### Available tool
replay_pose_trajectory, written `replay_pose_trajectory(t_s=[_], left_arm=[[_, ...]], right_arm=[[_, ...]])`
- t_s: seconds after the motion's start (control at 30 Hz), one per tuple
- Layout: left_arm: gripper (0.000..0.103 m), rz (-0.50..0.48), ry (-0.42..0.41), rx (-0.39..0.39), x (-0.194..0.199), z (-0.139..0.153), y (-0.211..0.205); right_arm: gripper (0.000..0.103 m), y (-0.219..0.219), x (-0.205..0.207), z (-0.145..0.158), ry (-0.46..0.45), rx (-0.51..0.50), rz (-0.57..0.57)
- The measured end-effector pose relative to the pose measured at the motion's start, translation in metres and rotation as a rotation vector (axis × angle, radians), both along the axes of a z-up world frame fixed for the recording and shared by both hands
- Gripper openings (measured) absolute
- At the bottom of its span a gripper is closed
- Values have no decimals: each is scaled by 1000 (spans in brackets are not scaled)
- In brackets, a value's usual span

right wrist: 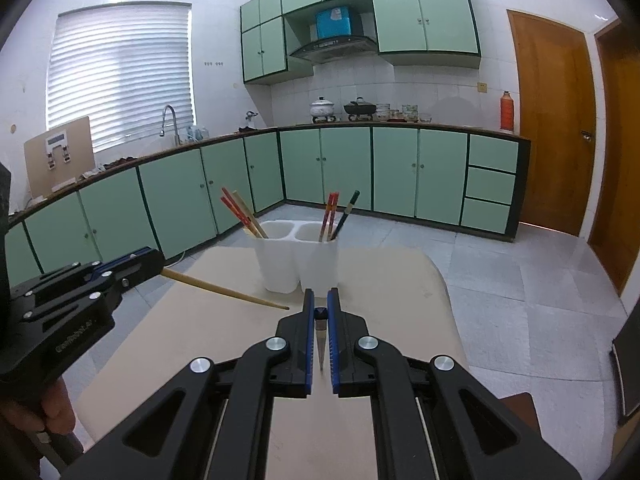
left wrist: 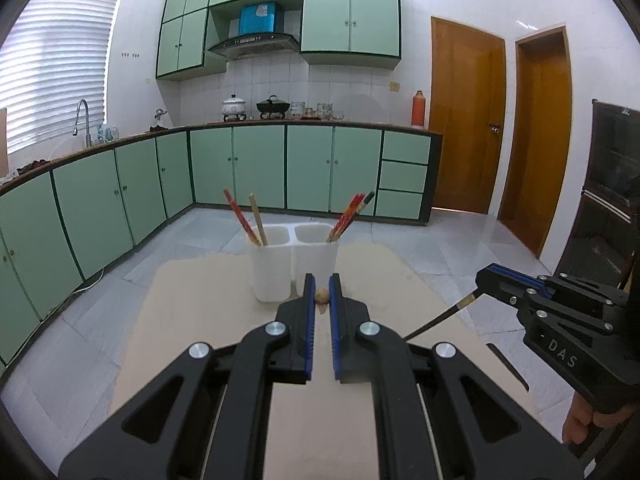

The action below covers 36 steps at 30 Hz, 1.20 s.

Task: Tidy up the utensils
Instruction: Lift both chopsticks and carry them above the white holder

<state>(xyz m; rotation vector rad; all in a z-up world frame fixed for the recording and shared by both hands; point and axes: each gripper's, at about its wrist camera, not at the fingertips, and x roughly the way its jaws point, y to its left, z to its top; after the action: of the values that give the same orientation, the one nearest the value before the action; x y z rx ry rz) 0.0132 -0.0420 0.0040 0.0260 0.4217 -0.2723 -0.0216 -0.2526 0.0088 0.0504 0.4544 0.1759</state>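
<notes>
A white two-compartment holder point(left wrist: 294, 264) point(right wrist: 298, 260) stands at the far end of the beige table point(left wrist: 208, 300) point(right wrist: 384, 292). Each compartment holds several chopsticks, red and tan on the left point(left wrist: 245, 220), red and dark on the right point(left wrist: 349, 216). My left gripper point(left wrist: 322, 298) is shut on a tan wooden chopstick point(right wrist: 224, 291), seen end-on in its own view, near the holder's front. My right gripper point(right wrist: 320, 312) is shut on a dark chopstick point(left wrist: 438, 322) with a pale band, right of the left gripper.
Green kitchen cabinets and a counter with pots point(left wrist: 256, 108) run behind the table. Two wooden doors point(left wrist: 466, 116) stand at the right. A dark cabinet point(left wrist: 612, 200) stands at the far right. Grey tiled floor surrounds the table.
</notes>
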Motion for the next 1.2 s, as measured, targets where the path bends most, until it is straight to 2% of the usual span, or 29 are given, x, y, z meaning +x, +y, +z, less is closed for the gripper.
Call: replay_pose_trajectory(t_s=[0.5,0.7,1.0,1.2], left_arm=[[6,-19,-50,-24,1,26,8],[6,-25,-64,-10,4,41,12],[6,-8,-114,30,26,77,22],[6,-9,-82,51,63,90,27]], right_arm=[[6,-10,17,34,-35,39,44],[6,-3,29,50,-64,41,73],[6,6,64,102,-163,57,117],[6,13,103,139,-239,63,123]])
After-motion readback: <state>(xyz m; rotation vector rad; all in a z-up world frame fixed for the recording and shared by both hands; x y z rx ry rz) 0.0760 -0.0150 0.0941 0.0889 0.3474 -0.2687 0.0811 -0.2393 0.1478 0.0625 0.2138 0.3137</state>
